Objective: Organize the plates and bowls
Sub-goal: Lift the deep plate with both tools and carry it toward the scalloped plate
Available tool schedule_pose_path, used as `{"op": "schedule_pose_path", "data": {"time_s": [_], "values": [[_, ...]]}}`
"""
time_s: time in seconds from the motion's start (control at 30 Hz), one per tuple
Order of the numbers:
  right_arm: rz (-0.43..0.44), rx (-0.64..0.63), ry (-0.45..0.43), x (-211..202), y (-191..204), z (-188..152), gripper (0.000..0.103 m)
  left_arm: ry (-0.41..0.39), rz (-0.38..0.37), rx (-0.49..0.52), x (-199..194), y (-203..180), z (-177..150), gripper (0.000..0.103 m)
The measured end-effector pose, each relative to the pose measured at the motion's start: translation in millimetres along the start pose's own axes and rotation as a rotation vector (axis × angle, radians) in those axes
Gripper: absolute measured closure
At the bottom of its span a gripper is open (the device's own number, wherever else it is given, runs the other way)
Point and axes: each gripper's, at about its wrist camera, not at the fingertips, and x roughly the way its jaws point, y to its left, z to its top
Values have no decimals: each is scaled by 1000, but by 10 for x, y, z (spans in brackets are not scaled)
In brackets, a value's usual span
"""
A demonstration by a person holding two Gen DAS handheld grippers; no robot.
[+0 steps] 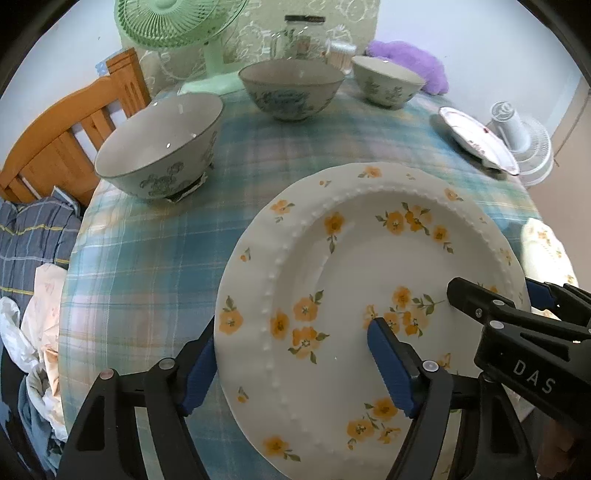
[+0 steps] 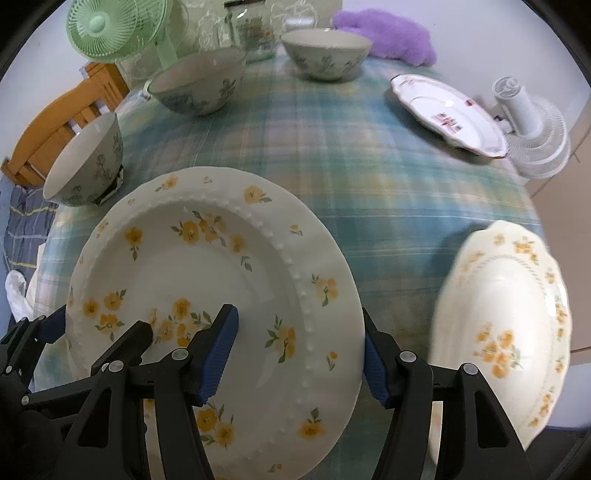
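Floral plate (image 1: 354,280) on table (image 1: 155,258), near edge. Left tool (image 1: 295,365) and right tool (image 2: 301,354) straddling opposite rims, pads unclenched. Glazed ceramic: stiff, slippery, breakable, moderately heavy. Grip both rims.

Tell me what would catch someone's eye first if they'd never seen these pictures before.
First, the big white plate with yellow flowers at the near edge of the plaid tablecloth, with the left gripper and right gripper each straddling its rim on opposite sides. Behind it stand three floral bowls, and a green fan sits at the back.
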Motion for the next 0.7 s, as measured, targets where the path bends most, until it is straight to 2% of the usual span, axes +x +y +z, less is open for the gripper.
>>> {"op": "schedule_pose_path", "data": {"time_s": [0.47, 0.7], "values": [[-33, 60, -84, -539, -435, -233, 38, -57, -20, 46, -400, -554, -57, 26], [-18, 34, -121, -767, -812, -225, 38, -81, -4, 14, -542, -949, -55, 26]]}}
